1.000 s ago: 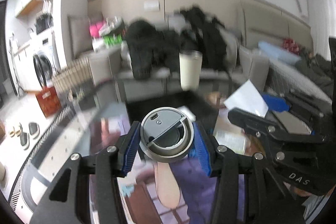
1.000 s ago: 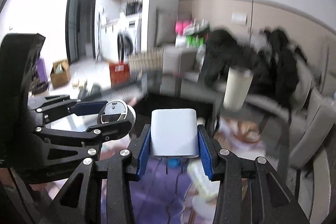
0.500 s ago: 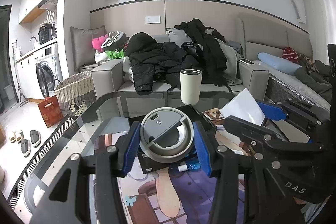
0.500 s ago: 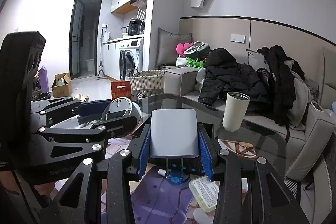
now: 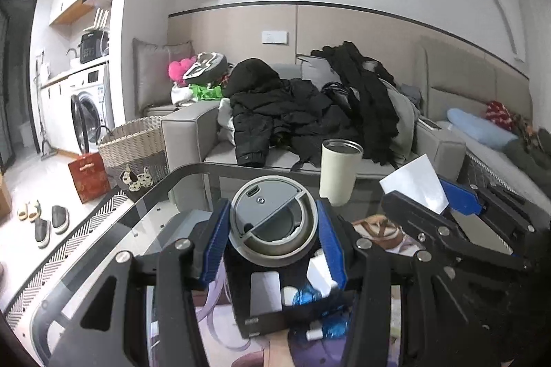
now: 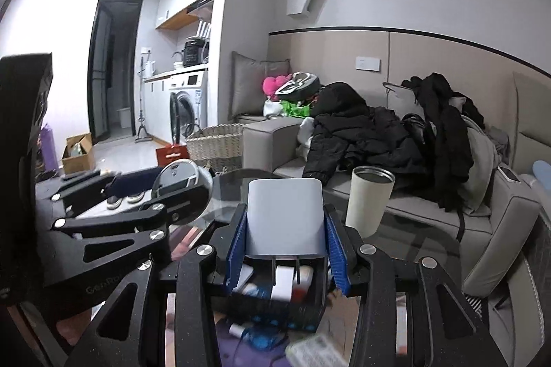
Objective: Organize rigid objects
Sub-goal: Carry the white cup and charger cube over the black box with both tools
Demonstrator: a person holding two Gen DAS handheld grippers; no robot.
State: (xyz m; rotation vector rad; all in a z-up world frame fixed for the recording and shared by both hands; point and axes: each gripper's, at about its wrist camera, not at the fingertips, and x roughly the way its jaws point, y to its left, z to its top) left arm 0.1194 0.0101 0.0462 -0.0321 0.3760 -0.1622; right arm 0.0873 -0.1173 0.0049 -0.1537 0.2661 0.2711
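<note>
My left gripper (image 5: 273, 234) is shut on a round grey cup lid (image 5: 273, 224) and holds it above an open black box (image 5: 265, 315) of small items on the glass table. My right gripper (image 6: 286, 243) is shut on a white charger plug (image 6: 286, 217), prongs down, over the same black box (image 6: 275, 308). The charger (image 5: 415, 182) and the right gripper (image 5: 458, 205) show at the right of the left wrist view. The lid (image 6: 180, 176) shows at the left of the right wrist view. A cream tumbler (image 5: 339, 170) without lid stands at the table's far edge; it also shows in the right wrist view (image 6: 368, 200).
The glass table (image 5: 113, 239) has a purple printed mat under it. A grey sofa (image 5: 193, 129) piled with black coats lies beyond. A wicker basket (image 5: 132, 150), a red bag (image 5: 89, 176) and slippers (image 5: 44, 222) are on the floor at left.
Both grippers have moved forward over the black box, which now lies right under the fingers. The tumbler looks nearer. The earlier blur has gone.
</note>
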